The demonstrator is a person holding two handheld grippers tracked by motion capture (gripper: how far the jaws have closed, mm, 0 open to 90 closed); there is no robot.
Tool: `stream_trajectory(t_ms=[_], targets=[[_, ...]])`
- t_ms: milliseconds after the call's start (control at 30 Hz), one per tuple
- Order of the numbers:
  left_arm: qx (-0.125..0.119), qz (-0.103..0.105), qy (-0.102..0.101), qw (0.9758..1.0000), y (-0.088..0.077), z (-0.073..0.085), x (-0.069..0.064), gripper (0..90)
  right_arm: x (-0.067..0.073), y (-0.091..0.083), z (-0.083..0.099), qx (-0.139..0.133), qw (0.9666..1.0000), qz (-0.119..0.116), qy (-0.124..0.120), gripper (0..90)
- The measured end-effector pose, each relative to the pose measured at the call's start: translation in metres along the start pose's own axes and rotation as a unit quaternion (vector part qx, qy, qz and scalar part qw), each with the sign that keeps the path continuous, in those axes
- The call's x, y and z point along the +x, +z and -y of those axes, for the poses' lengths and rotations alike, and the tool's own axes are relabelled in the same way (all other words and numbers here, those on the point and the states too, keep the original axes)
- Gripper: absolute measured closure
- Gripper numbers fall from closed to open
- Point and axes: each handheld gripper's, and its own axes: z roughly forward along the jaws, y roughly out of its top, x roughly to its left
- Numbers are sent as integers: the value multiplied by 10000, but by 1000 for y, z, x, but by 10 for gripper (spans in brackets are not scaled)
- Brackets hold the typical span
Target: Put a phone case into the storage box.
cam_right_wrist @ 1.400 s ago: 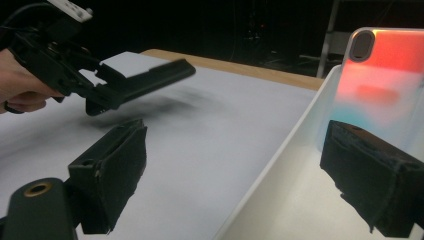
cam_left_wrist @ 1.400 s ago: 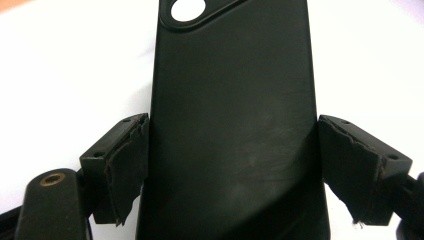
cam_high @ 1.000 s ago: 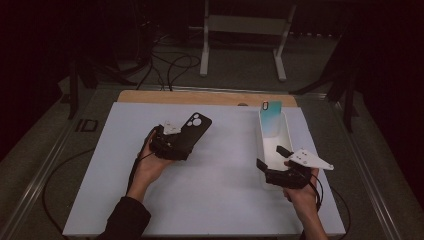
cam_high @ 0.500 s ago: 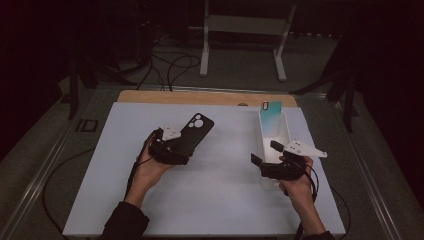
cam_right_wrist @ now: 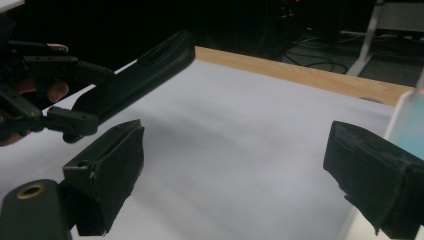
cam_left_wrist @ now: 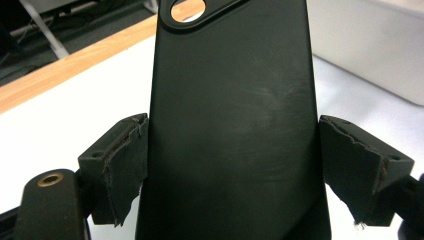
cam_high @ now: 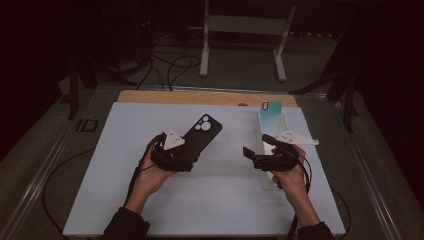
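High view: left gripper point(cam_high: 187, 150) clamped on the lower end of a black phone case point(cam_high: 199, 134), case raised off the white table point(cam_high: 125, 200) and slanting toward the far edge, camera cut-out at its far end, roughly mid-table, a little left of centre. Right gripper point(cam_high: 252, 156) held near the right edge, jaws parted with nothing between them, pointing left toward the case but well apart from it. Just beside it, toward the far right corner, a white tray point(cam_high: 280, 122) holding a teal phone point(cam_high: 270, 117). Wooden strip point(cam_high: 200, 97) along the far edge. Left gripper view: black phone case point(cam_left_wrist: 232, 115) upright between the two jaws, both pads pressing its long edges; oval cut-out at top; white table point(cam_left_wrist: 60, 125) behind. Right gripper view: jaws spread wide, empty, bare white table point(cam_right_wrist: 240, 150) between them; left gripper point(cam_right_wrist: 75, 107) at left edge of view with the black phone case point(cam_right_wrist: 145, 72) gripped and tilted upward; teal phone point(cam_right_wrist: 407, 125) at the right margin.
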Motion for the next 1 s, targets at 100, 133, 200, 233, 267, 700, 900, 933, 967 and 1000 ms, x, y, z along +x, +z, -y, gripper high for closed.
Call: stream_trajectory(t_ms=[100,133,200,233,267,700,900,933,967,1000], targets=[[-60,26,44,10000,-1,-1,-4,168,2,3,-3,42,10000,-57,5,96],[-89,31,68,9999,-2,-2,-6,168,5,6,-5,78,9999,-117,12,97],[-117,82,149,9998,-3,-4,-11,168,8,9,-7,124,9998,-147,-29,97],[-117,82,149,9998,-3,-4,-11,168,8,9,-7,124,9998,-147,-29,97],[-135,108,160,9997,-3,-4,-13,168,11,13,-9,182,9996,-193,-33,100],[-308,373,451,9978,-3,-13,-39,166,25,29,-20,280,9978,-596,93,135],[-434,438,532,9967,-3,-15,-46,164,33,36,-21,366,9959,-813,134,239],[-449,452,548,9965,-2,-15,-48,164,35,37,-21,379,9959,-814,103,273],[-474,455,556,9963,-2,-15,-49,163,36,38,-21,413,9956,-834,116,322],[-488,461,551,9962,-1,-15,-50,163,37,38,-21,428,9951,-879,116,367]])
